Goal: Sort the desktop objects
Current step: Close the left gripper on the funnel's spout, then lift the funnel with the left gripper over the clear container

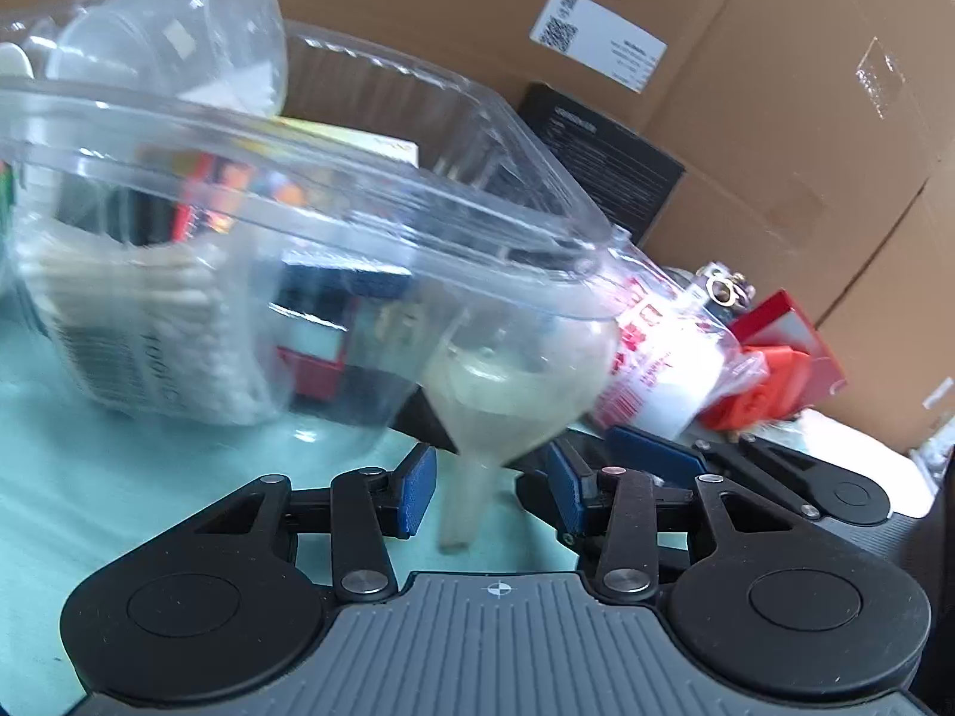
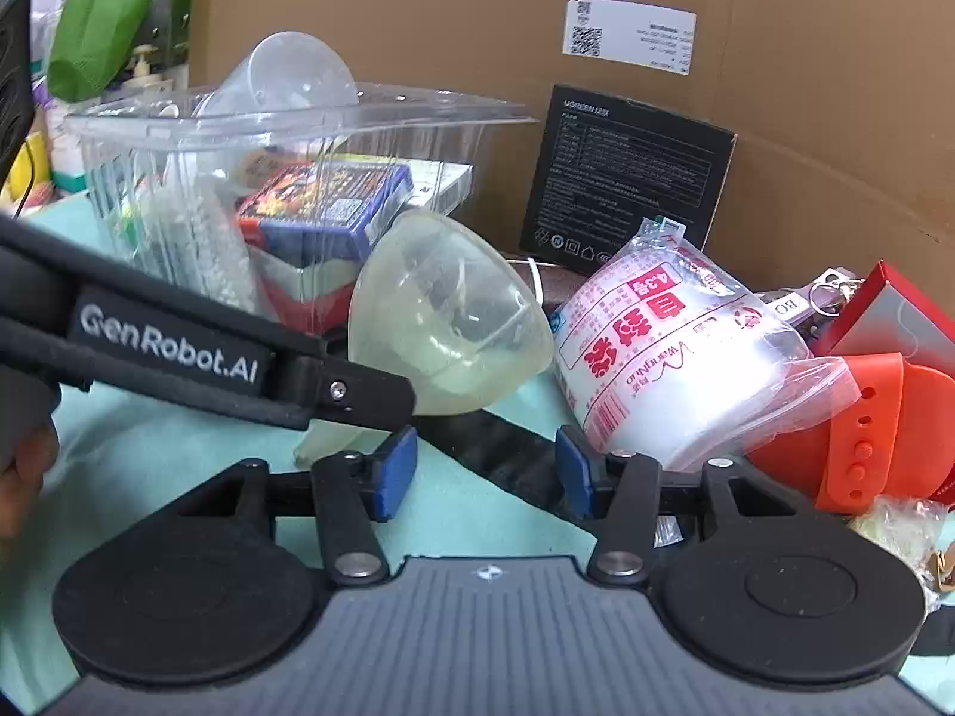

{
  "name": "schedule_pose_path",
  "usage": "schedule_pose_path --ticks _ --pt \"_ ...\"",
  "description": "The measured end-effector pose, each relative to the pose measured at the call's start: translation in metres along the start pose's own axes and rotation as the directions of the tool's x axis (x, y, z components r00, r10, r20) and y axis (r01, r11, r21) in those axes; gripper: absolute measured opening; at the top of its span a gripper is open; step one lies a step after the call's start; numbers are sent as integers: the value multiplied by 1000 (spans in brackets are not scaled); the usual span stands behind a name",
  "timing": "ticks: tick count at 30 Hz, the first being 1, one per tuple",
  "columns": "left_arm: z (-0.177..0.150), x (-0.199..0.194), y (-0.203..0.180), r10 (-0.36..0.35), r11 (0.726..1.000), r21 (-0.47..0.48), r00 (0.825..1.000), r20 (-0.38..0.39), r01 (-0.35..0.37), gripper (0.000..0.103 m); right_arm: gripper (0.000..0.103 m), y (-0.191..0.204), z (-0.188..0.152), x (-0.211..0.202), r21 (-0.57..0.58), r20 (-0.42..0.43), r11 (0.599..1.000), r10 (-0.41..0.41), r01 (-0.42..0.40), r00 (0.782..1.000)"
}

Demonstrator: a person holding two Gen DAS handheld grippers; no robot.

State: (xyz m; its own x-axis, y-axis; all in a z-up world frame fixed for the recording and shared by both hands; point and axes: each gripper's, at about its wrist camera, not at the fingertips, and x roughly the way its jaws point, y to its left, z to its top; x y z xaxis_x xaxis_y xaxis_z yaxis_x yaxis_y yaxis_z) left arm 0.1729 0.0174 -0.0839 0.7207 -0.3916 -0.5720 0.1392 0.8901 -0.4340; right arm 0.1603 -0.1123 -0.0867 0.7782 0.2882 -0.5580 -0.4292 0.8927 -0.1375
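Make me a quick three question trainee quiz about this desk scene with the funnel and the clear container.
1. True or false: the funnel lies outside the clear container.
2. What stands directly behind the printed plastic bag? A) a black box B) a green bottle C) a white mug
3. Fill in: the stem of the funnel sits between the fingers of the ____ gripper.

Key: 1 true. 2 A, the black box. 3 left; the left gripper is open around it, and the right gripper is open and empty.
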Motion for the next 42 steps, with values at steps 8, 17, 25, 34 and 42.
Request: schedule_pose_path --ticks 8,17,25,34,42 --pt "2 18 -12 -4 999 37 999 -33 5 39 62 -2 -8 -9 12 -21 997 72 -71 997" --pt "6 29 -20 18 997 77 998 -52 -14 29 62 -2 -9 -11 82 -23 987 143 -141 989" --pt "-8 16 -24 25 991 132 998 -51 -18 12 65 -2 -13 -17 78 -36 991 114 -111 993" --pt "-41 -33 -18 -2 987 162 996 -93 17 12 80 4 -35 -48 79 -41 989 126 -123 991" --pt "-64 -80 -6 18 989 149 999 -45 -11 69 86 26 -47 -73 49 -19 989 140 -139 990"
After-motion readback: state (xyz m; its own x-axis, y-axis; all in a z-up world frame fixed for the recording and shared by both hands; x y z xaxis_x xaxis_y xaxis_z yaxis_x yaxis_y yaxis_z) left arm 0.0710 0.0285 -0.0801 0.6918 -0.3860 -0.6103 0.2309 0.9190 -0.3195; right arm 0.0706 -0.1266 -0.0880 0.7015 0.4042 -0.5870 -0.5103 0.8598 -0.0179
